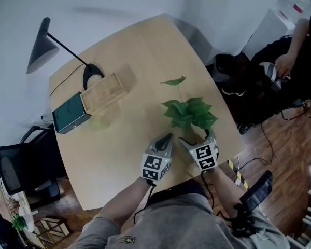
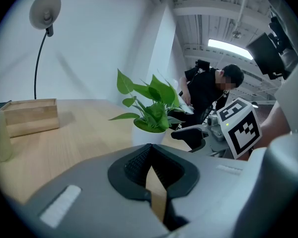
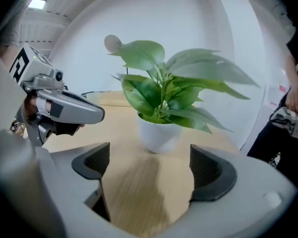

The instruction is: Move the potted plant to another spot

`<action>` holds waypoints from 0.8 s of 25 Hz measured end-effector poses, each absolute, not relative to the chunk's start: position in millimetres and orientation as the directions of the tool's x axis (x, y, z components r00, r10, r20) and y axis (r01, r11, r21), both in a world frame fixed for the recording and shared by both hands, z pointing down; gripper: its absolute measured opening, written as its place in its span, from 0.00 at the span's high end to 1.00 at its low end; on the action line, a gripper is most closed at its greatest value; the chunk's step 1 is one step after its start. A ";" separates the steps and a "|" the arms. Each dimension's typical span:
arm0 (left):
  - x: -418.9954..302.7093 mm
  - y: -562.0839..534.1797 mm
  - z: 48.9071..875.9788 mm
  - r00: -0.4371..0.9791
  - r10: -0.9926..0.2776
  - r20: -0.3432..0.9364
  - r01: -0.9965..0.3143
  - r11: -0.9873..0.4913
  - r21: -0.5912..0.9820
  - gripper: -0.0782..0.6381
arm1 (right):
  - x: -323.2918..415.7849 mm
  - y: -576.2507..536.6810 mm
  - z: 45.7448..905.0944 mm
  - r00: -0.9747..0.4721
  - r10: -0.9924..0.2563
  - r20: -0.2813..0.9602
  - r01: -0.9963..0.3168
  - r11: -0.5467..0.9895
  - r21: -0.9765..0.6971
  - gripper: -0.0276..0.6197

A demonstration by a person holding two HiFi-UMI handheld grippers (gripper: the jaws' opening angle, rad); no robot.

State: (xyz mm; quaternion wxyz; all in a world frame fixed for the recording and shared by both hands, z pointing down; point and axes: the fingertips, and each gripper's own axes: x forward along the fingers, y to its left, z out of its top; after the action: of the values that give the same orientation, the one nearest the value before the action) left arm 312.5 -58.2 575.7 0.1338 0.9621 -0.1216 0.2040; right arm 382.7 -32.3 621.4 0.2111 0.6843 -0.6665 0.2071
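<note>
Right gripper (image 3: 149, 168) aimed at potted plant (image 3: 161, 132)
Jaws wide, ready to straddle it near the desk's (image 1: 114, 149) right edge; left gripper (image 2: 151, 168) closed, empty, idle alongside.

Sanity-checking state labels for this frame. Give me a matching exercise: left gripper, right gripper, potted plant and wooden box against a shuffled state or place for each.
Things:
1. left gripper
2. right gripper
3. potted plant
4. wooden box

States or places:
A. lying beside the dark green box
B. jaws wide apart, nothing between them
C. upright on the table, just ahead of open jaws
D. jaws shut, empty

Pairs: 1-D, 2-B, 3-C, 4-A
</note>
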 end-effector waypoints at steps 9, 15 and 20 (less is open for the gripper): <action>268.3 0.0 537.5 0.920 -0.160 0.358 -0.245 -0.947 0.206 0.89 | 327.3 31.0 575.2 0.063 -0.843 0.535 -0.998 -0.056 0.028 0.23; 228.7 44.8 520.2 0.931 -0.146 0.334 -0.221 -0.954 0.202 0.89 | 271.2 78.6 546.8 0.064 -0.857 0.511 -0.997 -0.036 0.065 0.47; 212.9 78.8 512.1 0.939 -0.124 0.320 -0.196 -0.959 0.203 0.89 | 239.7 115.8 538.4 0.066 -0.856 0.514 -0.996 -0.028 0.082 0.54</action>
State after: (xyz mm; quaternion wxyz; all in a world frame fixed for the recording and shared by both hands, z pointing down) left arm 212.9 78.8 512.1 0.1169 0.9778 -0.0819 0.1537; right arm 239.7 115.8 538.4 0.2147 0.6980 -0.6633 0.1639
